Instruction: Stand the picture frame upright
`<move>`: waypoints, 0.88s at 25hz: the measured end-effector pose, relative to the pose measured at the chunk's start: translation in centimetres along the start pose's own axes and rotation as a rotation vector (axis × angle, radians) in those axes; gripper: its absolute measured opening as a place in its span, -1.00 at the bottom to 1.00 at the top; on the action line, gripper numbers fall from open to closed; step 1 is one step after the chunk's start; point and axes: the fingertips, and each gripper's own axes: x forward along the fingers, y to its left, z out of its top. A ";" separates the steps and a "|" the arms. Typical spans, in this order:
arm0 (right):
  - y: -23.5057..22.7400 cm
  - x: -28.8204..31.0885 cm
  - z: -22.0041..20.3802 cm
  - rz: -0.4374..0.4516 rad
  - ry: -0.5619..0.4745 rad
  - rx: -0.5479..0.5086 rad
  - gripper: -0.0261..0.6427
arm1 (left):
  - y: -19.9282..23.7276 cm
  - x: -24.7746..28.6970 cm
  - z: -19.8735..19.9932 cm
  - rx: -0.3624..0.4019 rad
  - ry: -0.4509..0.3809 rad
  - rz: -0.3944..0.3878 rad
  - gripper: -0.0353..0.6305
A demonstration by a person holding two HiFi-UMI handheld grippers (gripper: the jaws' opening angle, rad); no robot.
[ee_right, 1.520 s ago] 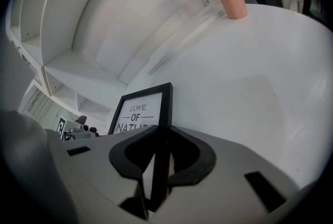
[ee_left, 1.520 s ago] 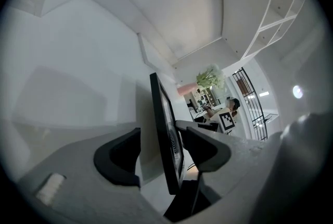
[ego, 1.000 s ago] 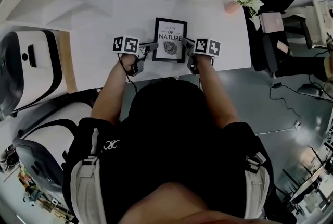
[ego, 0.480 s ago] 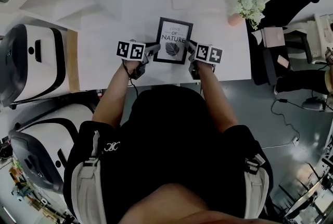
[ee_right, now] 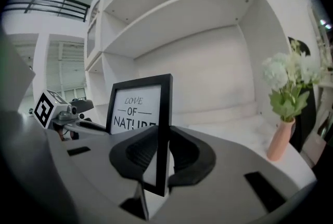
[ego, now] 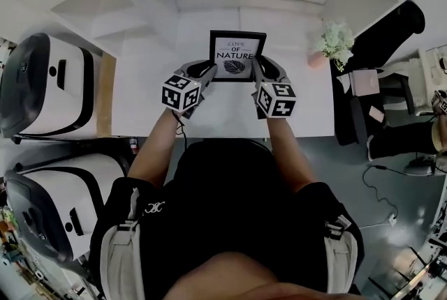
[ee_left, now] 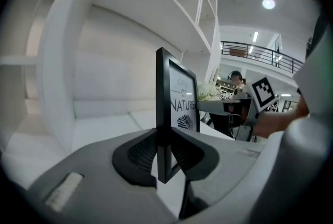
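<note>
White tabletop [ego: 150,107], pink vase [ee_right: 280,139] of flowers [ee_right: 286,82], upright picture frame [ego: 237,56]

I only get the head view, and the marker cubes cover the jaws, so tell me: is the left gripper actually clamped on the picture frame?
Observer: Yes. In the left gripper view, the left gripper has both pads pressed on the side edge of the picture frame.
Operator: And the right one?
Observer: The right gripper is shut on the opposite side edge in the same way.
Operator: Where along that edge does it grip?
Observer: Near the bottom corner. Most of the frame rises above the jaws, and its edge runs straight up in the right gripper view.
</note>
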 end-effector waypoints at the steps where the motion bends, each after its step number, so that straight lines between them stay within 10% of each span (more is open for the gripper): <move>1: 0.3 -0.2 1.1 -0.004 -0.031 -0.026 -0.72 | 0.0 -0.4 0.9 0.026 -0.033 0.011 -0.64; 9: 2.1 -0.3 5.4 0.021 -0.120 -0.110 -0.72 | 0.2 -2.6 4.6 0.110 -0.157 0.079 -0.64; 22: 9.2 3.9 4.2 0.224 -0.069 -0.140 -0.72 | 4.2 -8.8 1.7 0.040 -0.173 0.287 -0.64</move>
